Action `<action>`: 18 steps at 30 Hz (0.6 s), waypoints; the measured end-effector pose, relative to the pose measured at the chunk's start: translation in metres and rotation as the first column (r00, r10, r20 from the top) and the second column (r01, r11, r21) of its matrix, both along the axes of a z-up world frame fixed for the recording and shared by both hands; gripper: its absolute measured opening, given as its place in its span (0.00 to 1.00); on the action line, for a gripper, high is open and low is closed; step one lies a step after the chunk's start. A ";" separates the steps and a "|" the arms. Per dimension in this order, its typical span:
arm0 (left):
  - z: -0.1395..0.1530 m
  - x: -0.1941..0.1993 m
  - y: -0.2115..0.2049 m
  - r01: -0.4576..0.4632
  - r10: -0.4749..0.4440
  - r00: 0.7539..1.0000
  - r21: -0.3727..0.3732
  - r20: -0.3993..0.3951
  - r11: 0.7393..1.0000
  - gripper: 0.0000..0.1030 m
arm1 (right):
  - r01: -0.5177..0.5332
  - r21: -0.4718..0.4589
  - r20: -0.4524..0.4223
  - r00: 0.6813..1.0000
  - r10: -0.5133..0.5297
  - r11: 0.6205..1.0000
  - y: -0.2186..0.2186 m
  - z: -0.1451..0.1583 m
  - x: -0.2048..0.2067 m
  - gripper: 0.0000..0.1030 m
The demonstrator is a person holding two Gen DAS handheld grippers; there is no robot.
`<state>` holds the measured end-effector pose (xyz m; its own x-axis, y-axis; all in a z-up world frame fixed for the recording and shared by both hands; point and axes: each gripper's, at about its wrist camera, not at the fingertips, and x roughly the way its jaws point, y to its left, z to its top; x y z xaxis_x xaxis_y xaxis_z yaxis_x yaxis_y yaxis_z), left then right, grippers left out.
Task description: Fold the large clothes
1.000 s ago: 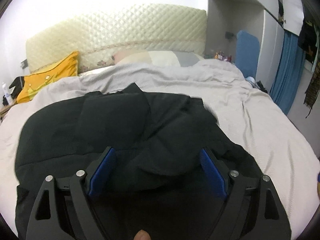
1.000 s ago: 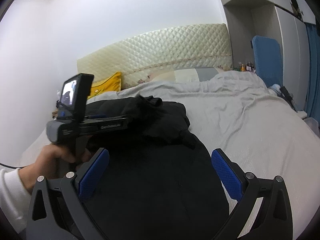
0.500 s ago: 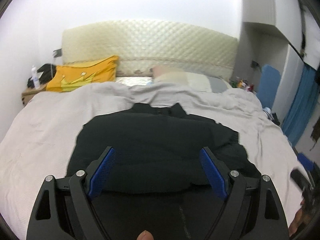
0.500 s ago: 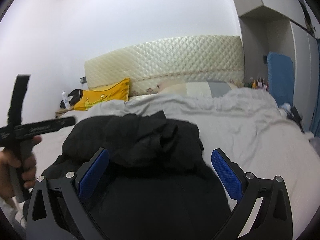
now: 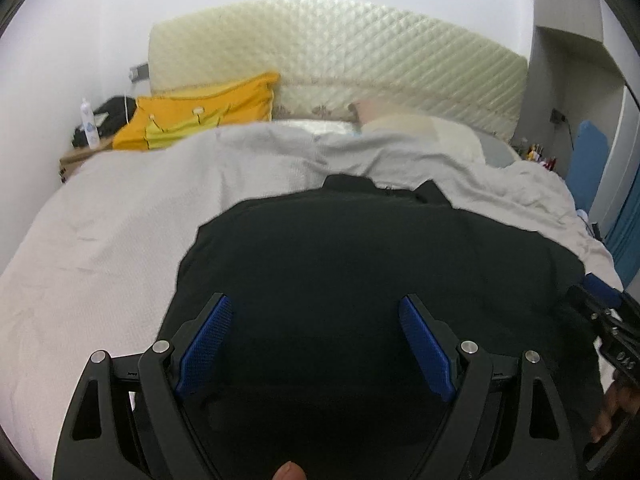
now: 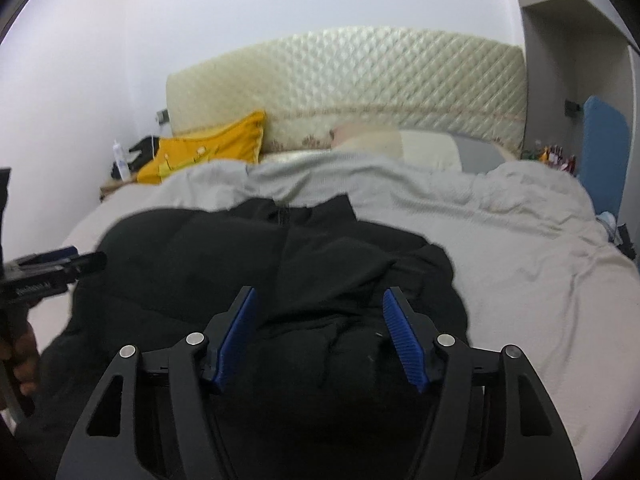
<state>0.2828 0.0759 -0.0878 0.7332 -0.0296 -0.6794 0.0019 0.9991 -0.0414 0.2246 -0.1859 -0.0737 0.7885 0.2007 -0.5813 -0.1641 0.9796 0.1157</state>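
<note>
A large black garment lies spread on the bed, collar toward the headboard; in the right wrist view its right part is bunched in folds. My left gripper is open and empty, low over the garment's near part. My right gripper is open, narrower than before, with a raised fold of the black cloth between its blue pads; the pads do not press it. Each gripper shows at the edge of the other's view: the right one, the left one.
The bed has a light grey cover, a quilted cream headboard, a yellow pillow and pale pillows. A nightstand with a bottle stands far left. A blue board and wardrobe stand right.
Both grippers swung left and settled low over the garment, side by side. The right gripper's jaws have narrowed around a fold. The garment now lies flatter and more spread.
</note>
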 end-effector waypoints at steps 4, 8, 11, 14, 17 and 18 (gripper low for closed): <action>-0.016 0.018 0.005 0.021 -0.022 1.000 0.037 0.019 0.999 0.85 | 0.004 -0.019 -0.032 0.999 -0.004 1.000 0.000 -0.032 0.024 0.61; -0.025 0.032 0.008 0.010 -0.010 1.000 -0.018 0.015 1.000 0.85 | -0.008 -0.026 -0.019 1.000 0.008 1.000 -0.001 -0.050 0.035 0.61; -0.035 0.040 0.004 0.010 -0.010 1.000 -0.006 0.024 1.000 0.87 | -0.003 -0.031 -0.020 1.000 0.003 1.000 0.001 -0.059 0.040 0.62; -0.040 0.044 0.004 0.016 -0.015 1.000 -0.015 0.023 1.000 0.87 | -0.001 -0.038 -0.027 1.000 0.000 0.999 0.005 -0.066 0.044 0.63; -0.040 0.046 0.003 0.016 -0.016 1.000 -0.021 0.012 1.000 0.87 | -0.004 -0.045 -0.043 0.999 0.002 0.999 0.005 -0.070 0.048 0.63; -0.040 0.046 0.002 0.016 -0.016 1.000 -0.016 0.011 1.000 0.87 | -0.005 -0.046 -0.051 0.999 0.002 0.999 0.005 -0.071 0.050 0.63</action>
